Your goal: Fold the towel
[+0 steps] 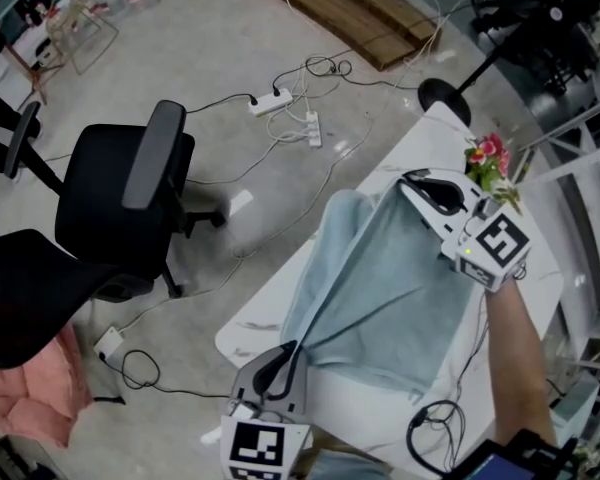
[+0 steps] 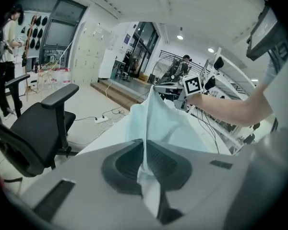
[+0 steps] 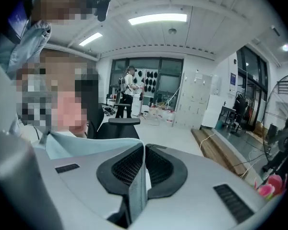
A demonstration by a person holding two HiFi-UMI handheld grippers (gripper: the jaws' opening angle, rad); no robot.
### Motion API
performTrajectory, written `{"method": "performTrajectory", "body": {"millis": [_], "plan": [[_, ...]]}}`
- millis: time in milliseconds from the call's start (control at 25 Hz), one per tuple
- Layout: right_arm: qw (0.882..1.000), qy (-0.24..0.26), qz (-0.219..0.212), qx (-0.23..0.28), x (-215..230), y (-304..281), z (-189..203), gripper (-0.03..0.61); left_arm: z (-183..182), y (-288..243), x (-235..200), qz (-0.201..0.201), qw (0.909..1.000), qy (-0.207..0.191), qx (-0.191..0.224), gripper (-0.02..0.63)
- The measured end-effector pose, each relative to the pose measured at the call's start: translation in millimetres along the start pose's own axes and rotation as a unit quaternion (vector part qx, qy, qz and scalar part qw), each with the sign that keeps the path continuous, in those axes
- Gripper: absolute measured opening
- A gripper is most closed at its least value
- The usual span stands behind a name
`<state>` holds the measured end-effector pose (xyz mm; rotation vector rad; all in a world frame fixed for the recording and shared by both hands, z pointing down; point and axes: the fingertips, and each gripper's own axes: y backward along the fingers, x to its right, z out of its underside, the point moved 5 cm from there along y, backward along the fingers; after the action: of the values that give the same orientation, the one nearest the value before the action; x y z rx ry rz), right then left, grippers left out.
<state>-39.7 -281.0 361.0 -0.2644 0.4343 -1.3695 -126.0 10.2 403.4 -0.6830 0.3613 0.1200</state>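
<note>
A pale blue towel (image 1: 380, 288) lies spread along the white table (image 1: 265, 318), pulled taut between two lifted corners. My left gripper (image 1: 292, 353) is at the near edge of the table and is shut on the towel's near corner. In the left gripper view the cloth (image 2: 163, 119) runs out from between the dark pads (image 2: 127, 164) towards the far gripper. My right gripper (image 1: 412, 183) is at the far end, shut on the far corner. In the right gripper view a strip of towel (image 3: 137, 188) is pinched in the right gripper (image 3: 144, 169).
A black office chair (image 1: 130, 198) stands on the floor left of the table. Power strips and cables (image 1: 285, 108) lie beyond it. Pink flowers (image 1: 488, 158) sit at the table's far right edge. A black cable loop (image 1: 435, 430) lies at the near end.
</note>
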Motion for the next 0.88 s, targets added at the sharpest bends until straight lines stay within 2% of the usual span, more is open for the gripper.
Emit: {"method": "performTrajectory", "body": {"millis": [200, 400, 520, 680, 720, 800, 880], "plan": [[1.0, 0.014, -0.023, -0.016, -0.9, -31.7, -3.4, 0.038, -0.6, 5.7, -13.3, -0.002, 0.9994, 0.034, -0.007, 0.025], [0.995, 0.015, -0.068, -0.07, -8.0, -78.6, 28.6, 0.038, 24.1, -4.1, -34.8, 0.0, 0.9955, 0.085, -0.042, 0.025], [0.991, 0.029, -0.076, -0.105, -11.3, -99.3, 46.8, 0.038, 34.9, -11.8, -45.5, -0.016, 0.9958, 0.065, -0.063, 0.021], [0.985, 0.054, -0.068, -0.149, -15.0, -112.7, 57.6, 0.043, 35.9, -20.0, -48.5, -0.026, 0.9963, 0.039, -0.072, 0.018], [0.984, 0.049, -0.071, -0.153, -14.8, -111.7, 55.6, 0.064, 35.1, -21.2, -49.2, -0.027, 0.9963, 0.032, -0.074, 0.018], [0.987, 0.017, -0.079, -0.141, -10.2, -101.9, 40.6, 0.191, 33.2, -23.2, -51.7, -0.029, 0.9963, 0.024, -0.077, 0.018], [0.992, -0.036, -0.077, -0.096, -1.0, -80.0, 14.4, 0.216, 33.2, -24.7, -53.1, -0.028, 0.996, 0.019, -0.083, 0.018]]}}
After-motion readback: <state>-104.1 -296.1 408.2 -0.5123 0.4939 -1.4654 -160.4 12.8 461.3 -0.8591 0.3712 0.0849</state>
